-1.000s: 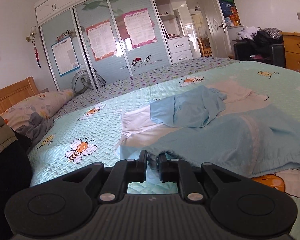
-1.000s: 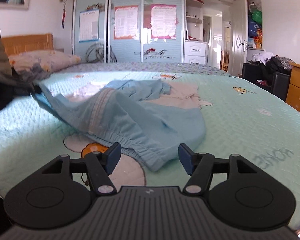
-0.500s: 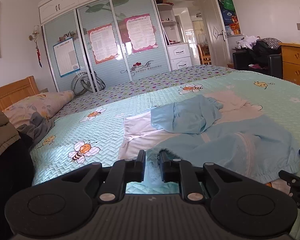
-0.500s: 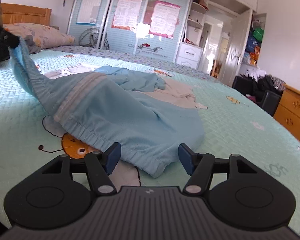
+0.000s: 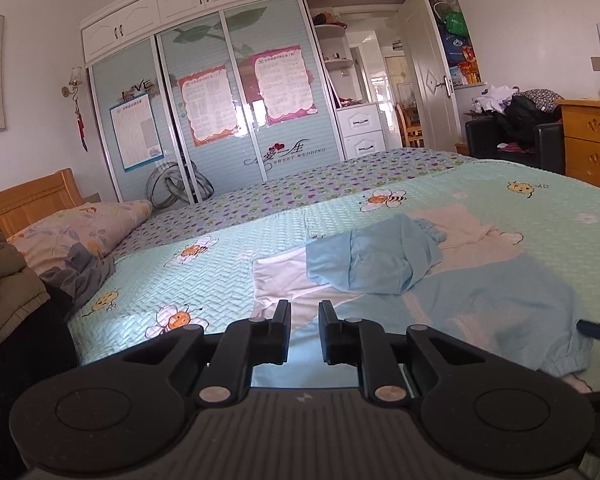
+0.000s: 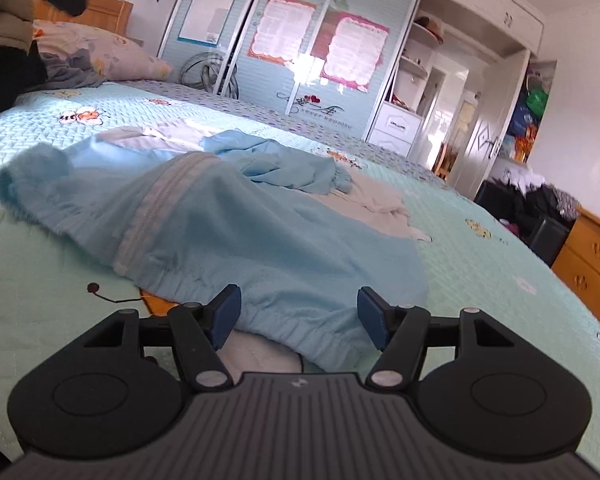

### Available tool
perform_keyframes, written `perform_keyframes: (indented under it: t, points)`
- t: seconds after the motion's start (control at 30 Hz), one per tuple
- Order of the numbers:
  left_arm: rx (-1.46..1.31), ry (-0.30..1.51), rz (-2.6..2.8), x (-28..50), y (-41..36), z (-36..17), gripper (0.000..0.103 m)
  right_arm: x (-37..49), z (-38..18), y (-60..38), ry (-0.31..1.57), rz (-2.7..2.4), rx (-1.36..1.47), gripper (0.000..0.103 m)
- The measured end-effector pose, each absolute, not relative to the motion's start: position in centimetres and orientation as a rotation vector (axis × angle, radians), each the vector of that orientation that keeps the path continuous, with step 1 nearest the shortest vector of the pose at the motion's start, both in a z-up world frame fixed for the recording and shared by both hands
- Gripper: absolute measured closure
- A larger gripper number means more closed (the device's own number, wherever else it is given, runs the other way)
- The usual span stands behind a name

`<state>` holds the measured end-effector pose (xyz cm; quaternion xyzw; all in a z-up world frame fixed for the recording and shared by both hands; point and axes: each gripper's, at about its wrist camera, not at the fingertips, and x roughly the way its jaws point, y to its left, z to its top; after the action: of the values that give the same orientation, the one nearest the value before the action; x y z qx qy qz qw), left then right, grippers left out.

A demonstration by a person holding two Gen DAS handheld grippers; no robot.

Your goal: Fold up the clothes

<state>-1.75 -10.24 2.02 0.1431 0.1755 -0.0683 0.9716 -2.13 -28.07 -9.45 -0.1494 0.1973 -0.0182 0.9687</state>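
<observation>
Left gripper point(image 5: 304, 334): tilted slightly down over bedspread point(image 5: 220, 276), jaws narrowly apart, empty.
Right gripper point(image 6: 299, 318): angled down, jaws wide, straddling blue garment point(image 6: 260, 240) hem, unpinched.

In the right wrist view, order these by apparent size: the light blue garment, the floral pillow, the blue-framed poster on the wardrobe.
1. Light blue garment, though it is nearest the camera.
2. Floral pillow.
3. Blue-framed poster.
</observation>
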Motion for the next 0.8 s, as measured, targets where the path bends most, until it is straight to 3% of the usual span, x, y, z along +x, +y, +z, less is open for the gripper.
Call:
perform_keyframes:
  t: [0.23,0.37,0.43,0.5,0.63,0.7,0.8]
  points:
    - [0.412,0.435,-0.155,-3.3,-8.8,-3.4,0.081,-4.3,-9.7,-28.5,0.408,-0.025,-0.342,0.036]
    - [0.455,0.486,-0.175,-4.0,-8.4,-6.6,0.072,-4.5,-10.0,-28.4,0.413,-0.04,-0.38,0.034]
    - [0.456,0.489,-0.165,-3.9,-8.3,-7.3,0.065,-4.4,-10.2,-28.1,0.417,-0.045,-0.399,0.034]
    - [0.456,0.492,-0.157,-3.8,-8.3,-8.0,0.048,-4.4,-10.3,-27.9,0.416,-0.048,-0.405,0.033]
    - [0.471,0.488,-0.189,-4.1,-9.0,-8.3,0.041,-4.3,-10.3,-28.3,0.423,-0.055,-0.389,0.031]
    - [0.495,0.488,-0.187,-4.2,-9.5,-8.8,0.03,-4.3,-10.3,-28.5,0.427,-0.06,-0.373,0.03]
    - [0.515,0.514,-0.17,-3.5,-10.0,-9.8,0.029,-4.2,-10.3,-28.8,0.432,-0.064,-0.359,0.03]
